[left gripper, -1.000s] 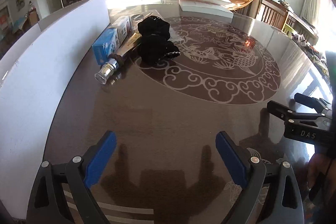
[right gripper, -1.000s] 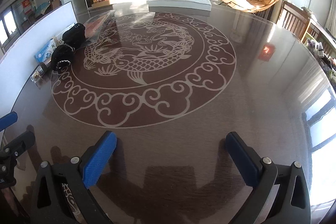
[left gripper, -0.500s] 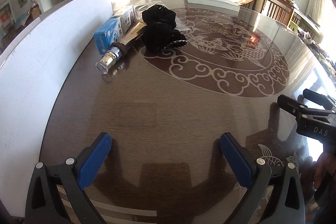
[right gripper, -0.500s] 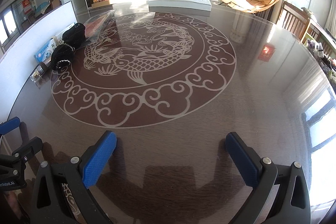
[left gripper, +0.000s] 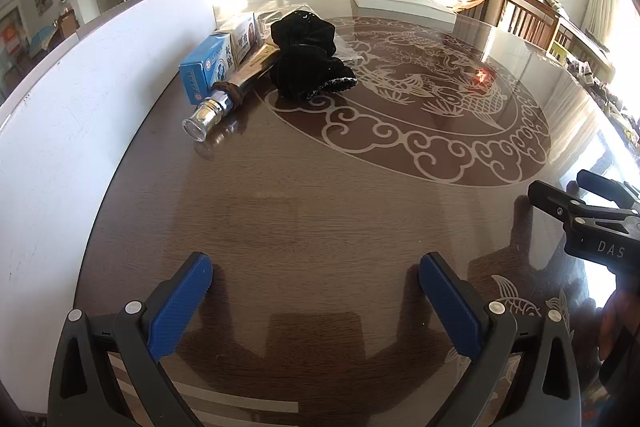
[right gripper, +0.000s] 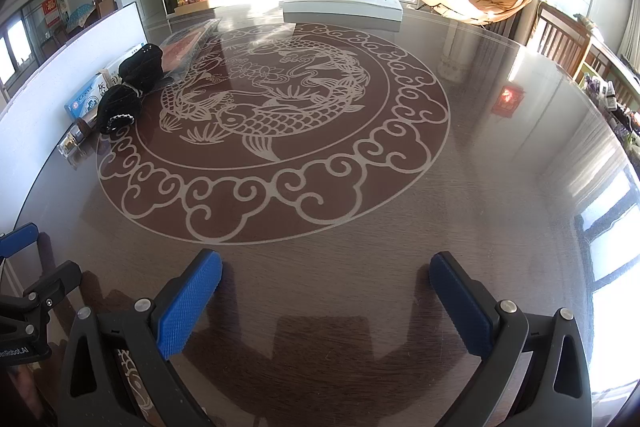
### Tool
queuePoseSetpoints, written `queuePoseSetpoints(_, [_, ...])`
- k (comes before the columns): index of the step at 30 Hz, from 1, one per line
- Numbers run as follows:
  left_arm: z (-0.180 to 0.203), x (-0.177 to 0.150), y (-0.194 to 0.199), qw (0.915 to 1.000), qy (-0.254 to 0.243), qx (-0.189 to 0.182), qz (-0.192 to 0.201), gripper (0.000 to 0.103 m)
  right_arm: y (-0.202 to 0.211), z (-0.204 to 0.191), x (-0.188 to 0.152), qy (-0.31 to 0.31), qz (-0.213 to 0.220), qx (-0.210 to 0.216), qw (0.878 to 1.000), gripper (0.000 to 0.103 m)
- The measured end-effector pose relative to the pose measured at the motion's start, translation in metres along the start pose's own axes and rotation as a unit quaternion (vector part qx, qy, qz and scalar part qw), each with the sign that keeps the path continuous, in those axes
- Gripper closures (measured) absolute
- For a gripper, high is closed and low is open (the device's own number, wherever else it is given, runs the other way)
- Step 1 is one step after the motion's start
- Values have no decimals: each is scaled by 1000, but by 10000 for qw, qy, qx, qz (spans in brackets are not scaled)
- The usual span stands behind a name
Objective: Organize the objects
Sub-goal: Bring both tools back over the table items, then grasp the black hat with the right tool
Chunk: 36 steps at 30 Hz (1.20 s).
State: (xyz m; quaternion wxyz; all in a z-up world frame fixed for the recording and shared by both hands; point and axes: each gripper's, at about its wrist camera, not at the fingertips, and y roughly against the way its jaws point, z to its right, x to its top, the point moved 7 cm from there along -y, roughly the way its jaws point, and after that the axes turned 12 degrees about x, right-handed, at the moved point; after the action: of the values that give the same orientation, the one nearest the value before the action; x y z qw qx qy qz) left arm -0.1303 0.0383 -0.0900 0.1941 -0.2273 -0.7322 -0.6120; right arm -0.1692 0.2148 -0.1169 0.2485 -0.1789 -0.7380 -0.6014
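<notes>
Far left on the round dark table (left gripper: 320,195), a heap lies against a white board (left gripper: 72,115): a blue box (left gripper: 208,67), a second small box (left gripper: 246,37), a tube with a silver cap (left gripper: 222,99) and black cloth pieces (left gripper: 308,55). My left gripper (left gripper: 316,267) is open and holds nothing, well short of them above bare table. My right gripper (right gripper: 326,261) is open too, with only the table (right gripper: 480,227) beneath it. The right wrist view shows the blue box (right gripper: 86,101), the black cloth (right gripper: 132,87) and a clear packet (right gripper: 188,43) far off at the left.
A flat white box (right gripper: 340,5) rests at the table's far edge. A fish and cloud pattern (right gripper: 272,115) fills the table's middle. Wooden chairs (right gripper: 560,39) stand at the right rim. Each gripper shows at the other view's edge: the right gripper (left gripper: 580,203), the left gripper (right gripper: 40,255).
The left gripper's jaws have spread a little wider than one second ago. Both hands and the objects have stayed where they were.
</notes>
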Motion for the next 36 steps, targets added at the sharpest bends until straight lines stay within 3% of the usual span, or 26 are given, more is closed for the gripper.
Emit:
queuePoseSetpoints(8, [-1, -2, 4, 9999, 83, 52, -70, 0, 0, 0, 0, 0, 0, 1, 10000, 0])
queuePoseSetpoints(14, [-1, -5, 7, 9997, -139, -92, -151, 0, 0, 0, 0, 0, 0, 1, 10000, 0])
queuePoseSetpoints(25, [-26, -2, -1, 9986, 416, 272, -177, 0, 0, 0, 0, -4, 0, 4, 10000, 0])
queuePoseSetpoints(31, [-28, -1, -3, 9983, 473, 317, -127, 0, -1, -1, 1, -6, -10, 18, 10000, 0])
queuePoseSetpoints(33, [-28, -2, -3, 9982, 490, 327, -102, 0, -4, -3, 5, 4, -232, 109, 9997, 0])
queuePoseSetpoints(36, [-28, -1, -4, 9981, 503, 334, -81, 0, -12, -27, 28, 195, -282, 571, 9978, 0])
